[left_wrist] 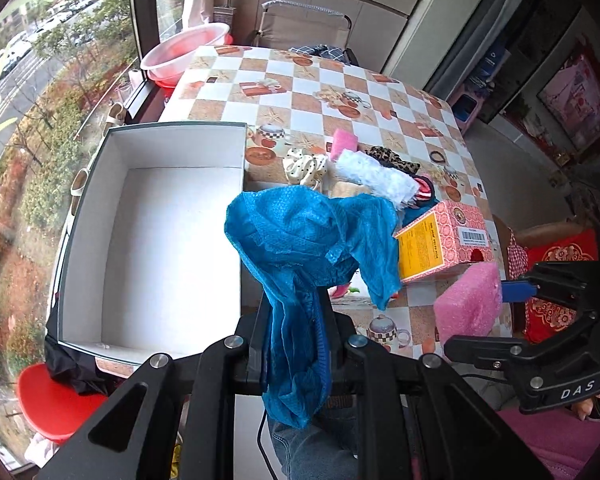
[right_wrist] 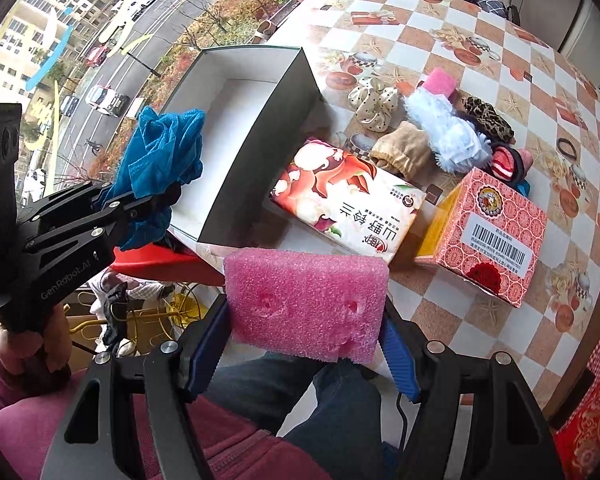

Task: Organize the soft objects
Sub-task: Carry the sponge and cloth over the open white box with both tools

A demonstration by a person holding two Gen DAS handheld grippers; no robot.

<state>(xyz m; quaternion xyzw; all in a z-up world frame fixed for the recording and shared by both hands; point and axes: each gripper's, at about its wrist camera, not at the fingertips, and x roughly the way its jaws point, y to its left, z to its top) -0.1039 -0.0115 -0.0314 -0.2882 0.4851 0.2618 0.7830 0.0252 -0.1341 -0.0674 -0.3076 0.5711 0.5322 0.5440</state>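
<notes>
Left gripper (left_wrist: 296,344) jaws clenched on blue cloth (left_wrist: 308,240) over open box's (left_wrist: 236,148) rim; right gripper (right_wrist: 306,344) jaws grasping pink foam (right_wrist: 304,300) beside box, off counter (right_wrist: 440,312) edge.

Bright, even daylight from window (left_wrist: 60,80) at left; soft shadows on table (left_wrist: 380,92); strong fisheye bending, dark vignetted corners; focus sharp.
</notes>
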